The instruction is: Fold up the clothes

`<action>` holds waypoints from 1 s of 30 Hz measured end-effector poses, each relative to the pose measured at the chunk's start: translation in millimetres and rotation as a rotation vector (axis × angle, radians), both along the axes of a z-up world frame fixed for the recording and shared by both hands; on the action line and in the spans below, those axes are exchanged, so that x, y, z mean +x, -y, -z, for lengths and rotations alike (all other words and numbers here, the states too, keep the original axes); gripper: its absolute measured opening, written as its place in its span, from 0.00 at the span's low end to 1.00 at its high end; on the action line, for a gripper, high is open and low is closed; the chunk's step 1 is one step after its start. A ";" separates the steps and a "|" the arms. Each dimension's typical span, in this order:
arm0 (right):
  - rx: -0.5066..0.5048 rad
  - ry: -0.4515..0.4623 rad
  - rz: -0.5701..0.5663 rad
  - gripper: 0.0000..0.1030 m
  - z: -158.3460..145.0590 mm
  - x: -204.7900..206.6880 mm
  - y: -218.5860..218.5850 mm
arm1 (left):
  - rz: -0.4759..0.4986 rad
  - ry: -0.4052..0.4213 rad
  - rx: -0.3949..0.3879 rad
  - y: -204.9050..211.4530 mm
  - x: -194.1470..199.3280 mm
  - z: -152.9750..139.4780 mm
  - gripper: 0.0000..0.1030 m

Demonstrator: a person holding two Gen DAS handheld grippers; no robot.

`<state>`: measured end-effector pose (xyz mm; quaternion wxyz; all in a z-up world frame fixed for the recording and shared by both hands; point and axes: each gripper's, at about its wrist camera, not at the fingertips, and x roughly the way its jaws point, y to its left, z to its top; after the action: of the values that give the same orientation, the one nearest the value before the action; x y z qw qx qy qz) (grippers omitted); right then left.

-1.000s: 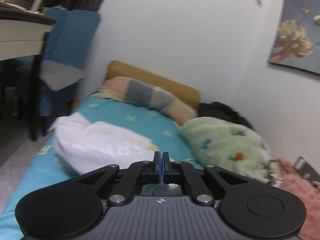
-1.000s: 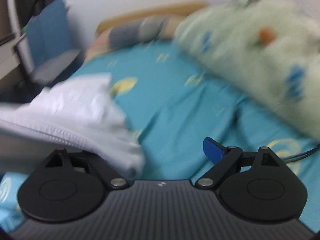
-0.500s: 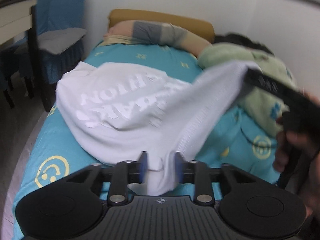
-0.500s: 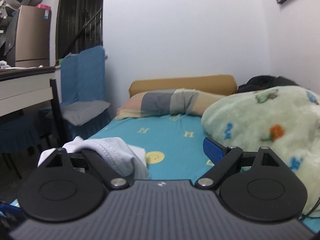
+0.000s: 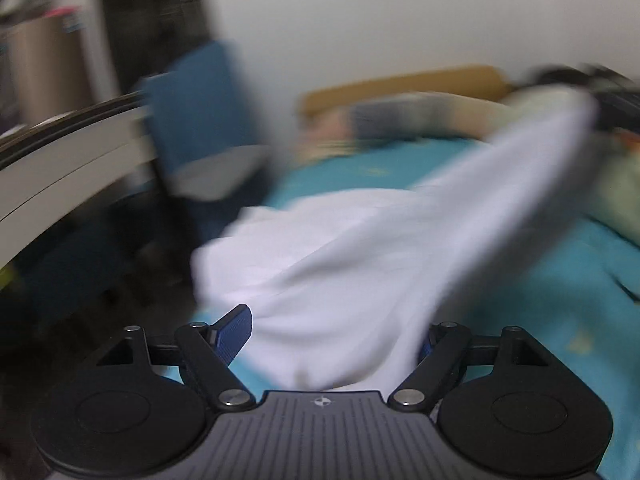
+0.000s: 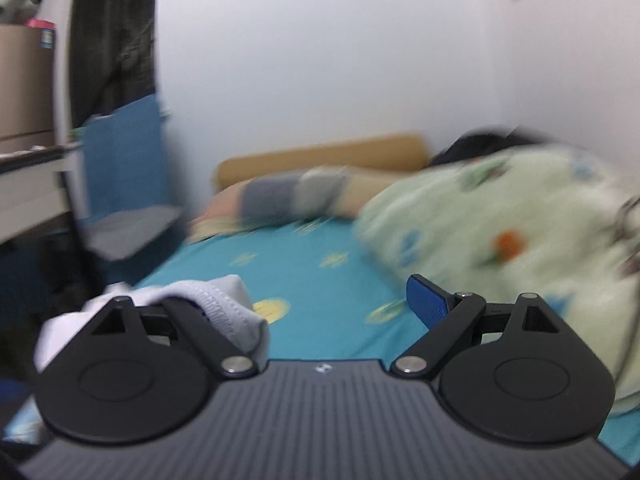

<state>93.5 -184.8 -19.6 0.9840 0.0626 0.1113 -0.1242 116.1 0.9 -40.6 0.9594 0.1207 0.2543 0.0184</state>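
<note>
Clearly the left hand-held gripper (image 5: 332,336) is letting go: its jaws are opening wide, with the white T-shirt (image 5: 360,256) lying slack between them and no pad pressing on it. The garment spreads over the near end of the bed (image 5: 568,280), on its teal sheet, and one long band of it rises toward the bed's far right side. That view is badly smeared, so what lifts that band I cannot tell.

In the right wrist view, the right hand-held gripper (image 6: 332,312) stands wide apart too. A hemmed fold of the T-shirt drapes over its left finger (image 6: 200,320), while the blue pad of the other finger (image 6: 426,304) is bare; it looks hooked rather than pinched.

To do this step well, I judge the left side should clear the cloth fully before pulling away, so the laid edge is not dragged. The right side should take a proper pinch on the hem before carrying it across the bed.

Counted: one T-shirt, two grippers, one bed, one striped bolster (image 6: 288,196) at the headboard, one green patterned blanket (image 6: 520,232) on the bed's right, one blue chair (image 6: 124,184) to its left.
</note>
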 end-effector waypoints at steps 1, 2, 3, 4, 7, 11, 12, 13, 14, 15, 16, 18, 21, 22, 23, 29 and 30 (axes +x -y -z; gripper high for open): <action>-0.035 0.017 0.038 0.88 0.8 -2.3 -0.4 | -0.048 0.016 -0.026 -9.5 0.4 -5.3 0.81; -0.057 0.019 0.065 0.88 3.7 -2.8 -0.9 | -0.092 0.034 -0.047 -18.3 0.2 -10.6 0.82; -0.046 -0.007 0.072 0.88 8.7 0.3 0.1 | -0.113 0.067 -0.045 -22.2 -4.6 -15.7 0.83; -0.035 -0.035 0.079 0.88 13.7 3.5 1.2 | -0.134 0.100 -0.042 -26.0 -9.4 -20.8 0.84; 0.031 -0.208 0.066 0.88 38.7 21.0 4.3 | -0.169 0.127 0.007 -28.8 -20.8 -32.3 0.86; 0.025 -0.206 0.064 0.88 32.4 4.7 2.7 | -0.179 0.142 -0.024 -40.2 -35.6 -52.5 0.90; 0.023 -0.205 0.064 0.88 30.8 0.5 2.3 | -0.182 0.168 -0.043 -44.0 -41.4 -62.2 0.90; 0.021 -0.203 0.064 0.88 29.1 -3.7 1.8 | -0.184 0.193 -0.063 -47.9 -47.2 -71.9 0.90; 0.010 -0.126 0.062 0.88 7.5 -14.6 0.5 | -0.187 0.221 -0.083 -51.8 -53.0 -82.9 0.91; -0.012 -0.073 0.063 0.88 -17.0 -23.4 -3.2 | -0.188 0.262 -0.105 -56.2 -59.4 -103.5 0.92; -0.035 -0.020 0.065 0.88 -41.7 -32.1 -6.9 | -0.189 0.302 -0.127 -60.6 -65.7 -124.1 0.93; -0.048 0.075 0.051 0.88 -98.3 -45.1 -10.8 | -0.191 0.384 -0.171 -69.3 -78.4 -165.8 0.93; -0.063 0.206 0.014 0.88 -190.0 -72.9 -15.3 | -0.170 0.502 -0.219 -79.3 -99.2 -248.0 0.93; -0.068 0.248 0.002 0.88 -220.4 -83.4 -16.8 | -0.164 0.548 -0.229 -82.2 -110.7 -276.7 0.93; -0.080 0.288 -0.009 0.88 -249.2 -94.9 -18.4 | -0.154 0.598 -0.241 -85.1 -123.9 -306.0 0.93; -0.205 0.501 -0.009 0.88 -393.8 -166.6 -17.7 | -0.050 0.821 -0.260 -90.5 -199.1 -464.0 0.96; -0.212 0.517 -0.006 0.88 -410.6 -175.4 -15.3 | -0.028 0.838 -0.258 -89.4 -209.7 -484.5 0.97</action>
<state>-81.9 -169.5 391.0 0.9811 -0.0114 -0.1571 -0.1121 -93.6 90.4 444.0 0.9866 -0.0215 -0.1549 0.0470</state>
